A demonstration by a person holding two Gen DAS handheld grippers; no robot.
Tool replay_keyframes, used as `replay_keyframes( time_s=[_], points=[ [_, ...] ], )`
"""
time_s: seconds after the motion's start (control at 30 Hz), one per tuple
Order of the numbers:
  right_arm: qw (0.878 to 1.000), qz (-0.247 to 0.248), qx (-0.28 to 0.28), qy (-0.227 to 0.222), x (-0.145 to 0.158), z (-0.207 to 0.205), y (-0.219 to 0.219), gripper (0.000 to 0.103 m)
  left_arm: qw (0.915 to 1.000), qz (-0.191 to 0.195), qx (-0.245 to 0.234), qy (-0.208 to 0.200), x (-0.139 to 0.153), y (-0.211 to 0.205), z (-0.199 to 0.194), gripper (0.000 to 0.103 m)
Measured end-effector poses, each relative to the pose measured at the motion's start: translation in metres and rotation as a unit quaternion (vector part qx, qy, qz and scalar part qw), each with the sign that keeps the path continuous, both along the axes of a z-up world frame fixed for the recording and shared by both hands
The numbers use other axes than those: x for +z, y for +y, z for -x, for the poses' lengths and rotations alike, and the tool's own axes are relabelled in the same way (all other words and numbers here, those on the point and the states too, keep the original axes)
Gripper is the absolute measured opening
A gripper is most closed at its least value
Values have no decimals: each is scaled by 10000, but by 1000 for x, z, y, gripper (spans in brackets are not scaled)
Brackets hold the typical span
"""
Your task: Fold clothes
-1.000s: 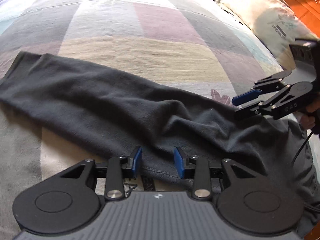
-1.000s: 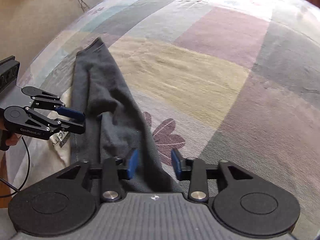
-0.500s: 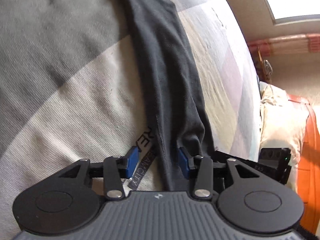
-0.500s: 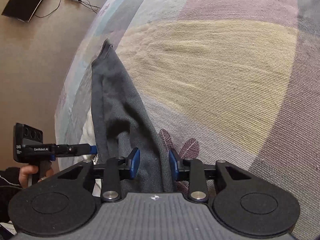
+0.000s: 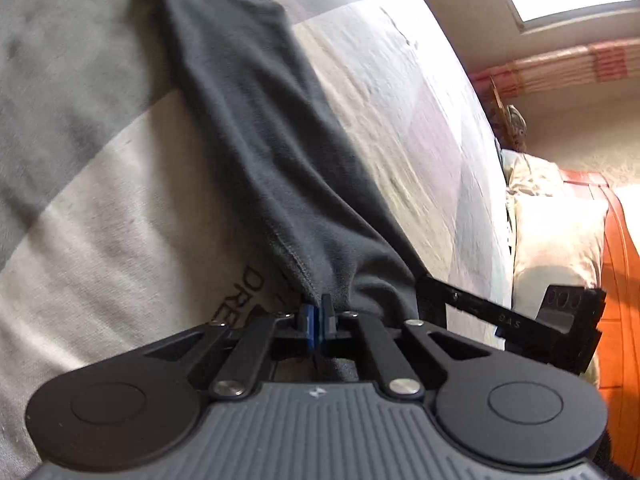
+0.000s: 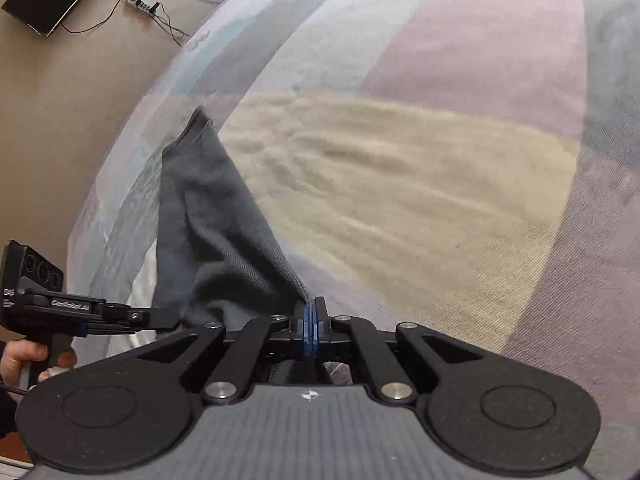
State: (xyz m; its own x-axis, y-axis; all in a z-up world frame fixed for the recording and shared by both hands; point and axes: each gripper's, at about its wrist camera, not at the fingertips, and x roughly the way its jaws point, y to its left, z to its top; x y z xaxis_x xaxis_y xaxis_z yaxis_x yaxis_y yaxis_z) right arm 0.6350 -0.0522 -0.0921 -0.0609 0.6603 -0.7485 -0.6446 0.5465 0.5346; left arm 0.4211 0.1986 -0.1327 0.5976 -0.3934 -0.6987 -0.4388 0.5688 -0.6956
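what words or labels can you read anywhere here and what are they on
"GenRobot.AI": on the side of the left hand-held gripper, seen from the right wrist view.
"DAS": on that device's camera block; the smaller lines beneath are too small to read.
"DAS": faint, on the right hand-held gripper in the left wrist view.
"DRE": cut-off print on the bedspread beside the dark garment.

Garment on bedspread (pillow right).
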Motion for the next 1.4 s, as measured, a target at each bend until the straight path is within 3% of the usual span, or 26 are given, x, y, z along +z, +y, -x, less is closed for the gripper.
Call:
replay_keyframes(
  time_s=[0.1,0.17,0.23,0.37,0.5,0.53,0.6,0.7,0.77,0.83,0.87,0.93,1.17,1.27,1.3,1.4],
  points=[
    [9981,337,-383,-344,-2,-8,0,4,9989,-91,-10,452,-14,2,-2,0],
    [9963,478,-625,-359,-2,-12,-3,7,9985,159,225,475,-17,11,11,1],
    [9952,324,-704,-602,16,-2,-13,7,9990,-79,66,441,-12,13,15,3],
    [9971,-2,-247,-715,48,45,-18,10,9988,-104,3,487,-6,13,14,4],
    [9941,488,607,-753,35,114,7,11,9918,-1056,-670,251,25,1,7,4],
    [9914,652,801,-798,30,132,13,12,9870,-1334,-877,169,33,-4,5,4],
    [9885,976,720,-904,15,154,20,16,9655,-2084,-1556,-130,48,-17,0,6],
    [9853,1301,-19,-1106,2,169,23,15,9197,-2923,-2534,-678,57,-38,-10,13],
    [9855,1326,-414,-970,0,177,25,17,8820,-3370,-3113,-1080,57,-56,-20,15],
    [9874,1301,-593,-679,-1,189,27,17,8496,-3666,-3558,-1314,50,-72,-32,17],
    [9882,1282,-661,-520,-2,195,29,17,8391,-3742,-3750,-1236,45,-76,-36,17],
    [9856,1320,-910,-542,2,193,25,17,8339,-3753,-3964,-817,28,-78,-36,18],
    [9675,1598,-1817,-733,7,177,9,16,8396,-3610,-4011,-619,48,-62,-4,15],
    [9615,1484,-2198,-724,1,190,4,18,8411,-3207,-4150,-1324,64,-75,-15,18],
    [9604,1491,-2237,-729,3,193,2,18,8353,-3134,-4266,-1483,63,-86,-23,22],
    [9572,1510,-2355,-741,10,200,-5,18,8148,-3019,-4728,-1465,41,-111,-33,22]
  ],
)
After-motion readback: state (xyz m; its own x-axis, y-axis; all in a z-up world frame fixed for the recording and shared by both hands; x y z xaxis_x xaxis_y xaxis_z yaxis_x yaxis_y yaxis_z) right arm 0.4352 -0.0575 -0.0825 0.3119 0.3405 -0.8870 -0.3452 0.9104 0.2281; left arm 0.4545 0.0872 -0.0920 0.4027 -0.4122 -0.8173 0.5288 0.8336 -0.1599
